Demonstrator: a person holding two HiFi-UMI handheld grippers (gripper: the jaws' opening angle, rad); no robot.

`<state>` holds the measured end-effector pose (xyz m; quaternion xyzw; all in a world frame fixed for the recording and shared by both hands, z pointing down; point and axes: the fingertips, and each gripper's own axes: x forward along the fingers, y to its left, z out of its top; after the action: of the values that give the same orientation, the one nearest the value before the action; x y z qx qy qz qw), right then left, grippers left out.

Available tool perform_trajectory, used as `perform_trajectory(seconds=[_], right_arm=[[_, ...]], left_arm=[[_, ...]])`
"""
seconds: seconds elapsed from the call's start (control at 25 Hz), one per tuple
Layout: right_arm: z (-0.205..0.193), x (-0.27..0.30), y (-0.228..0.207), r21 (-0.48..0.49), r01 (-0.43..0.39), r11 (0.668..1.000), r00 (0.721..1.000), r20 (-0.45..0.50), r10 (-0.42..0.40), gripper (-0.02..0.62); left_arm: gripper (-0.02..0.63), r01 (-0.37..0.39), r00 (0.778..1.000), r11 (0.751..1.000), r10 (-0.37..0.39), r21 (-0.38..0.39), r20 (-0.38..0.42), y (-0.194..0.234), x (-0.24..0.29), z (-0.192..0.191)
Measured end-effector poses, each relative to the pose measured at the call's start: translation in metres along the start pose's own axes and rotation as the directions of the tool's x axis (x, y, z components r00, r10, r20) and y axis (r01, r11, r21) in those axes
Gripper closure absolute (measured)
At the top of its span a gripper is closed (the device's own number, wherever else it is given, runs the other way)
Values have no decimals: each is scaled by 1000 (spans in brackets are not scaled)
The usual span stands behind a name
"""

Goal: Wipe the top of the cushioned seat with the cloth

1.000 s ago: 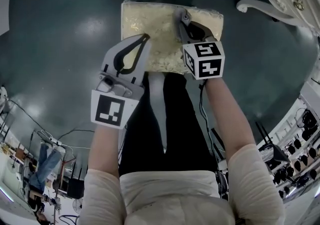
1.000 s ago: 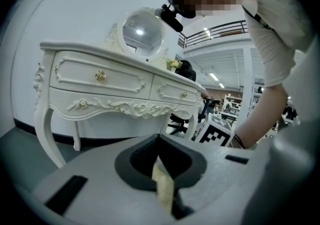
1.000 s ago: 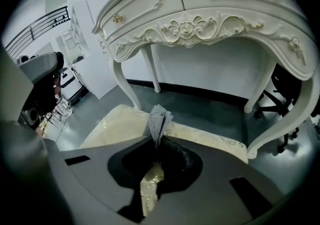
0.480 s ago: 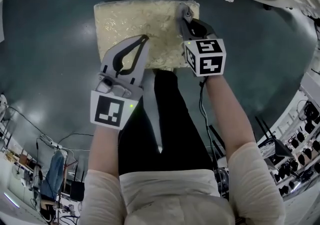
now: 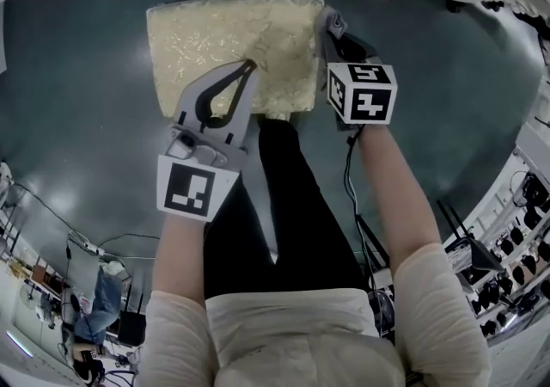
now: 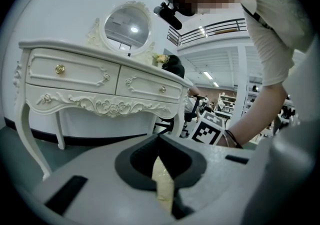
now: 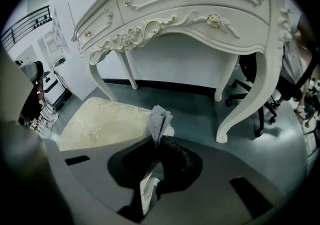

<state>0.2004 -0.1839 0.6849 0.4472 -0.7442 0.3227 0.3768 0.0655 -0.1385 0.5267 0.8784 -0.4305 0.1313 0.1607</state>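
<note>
The right gripper (image 7: 156, 141) pinches the grey cloth (image 7: 160, 119) at the cushioned seat's (image 5: 223, 33) edge (ready to rub, I think), while the left gripper (image 5: 249, 64) hangs squeezed closed, empty.

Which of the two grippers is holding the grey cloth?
The right gripper: the cloth sticks out from its shut jaws. The left gripper has its jaws together with nothing between them.

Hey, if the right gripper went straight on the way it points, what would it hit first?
Probably the green floor beneath the dressing table. The right gripper, shut on the cloth, points just past the cushioned seat. Depth is unclear.
</note>
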Motion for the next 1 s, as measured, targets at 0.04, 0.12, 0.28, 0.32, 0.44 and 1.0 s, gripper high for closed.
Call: perform_trajectory(seconds=[0.04,0.12,0.28,0.32,0.44,1.0], right_arm=[[1,-3,0,0,1,1000,1000,1,-1,568],[4,-11,4,-11,0,1000,1000,6,0,568],[9,-20,20,-22,-7,1000,1000,21,8,568],[12,-23,25,-21,-11,1000,1000,27,12,568],[19,-27,48,-18,-26,999,999,41,27,568],[35,-4,253,-9,-168,986,985,34,168,568]], left_arm=[[603,0,1000,1000,0,-1,1,-1,-1,1],[603,1,1000,1000,-1,-1,4,-2,-7,4],[603,4,1000,1000,-5,5,20,-4,-19,8],[603,5,1000,1000,-6,7,21,-3,-23,9],[603,9,1000,1000,-9,11,25,3,-38,11],[603,-24,1000,1000,24,16,-1,105,-157,-3]])
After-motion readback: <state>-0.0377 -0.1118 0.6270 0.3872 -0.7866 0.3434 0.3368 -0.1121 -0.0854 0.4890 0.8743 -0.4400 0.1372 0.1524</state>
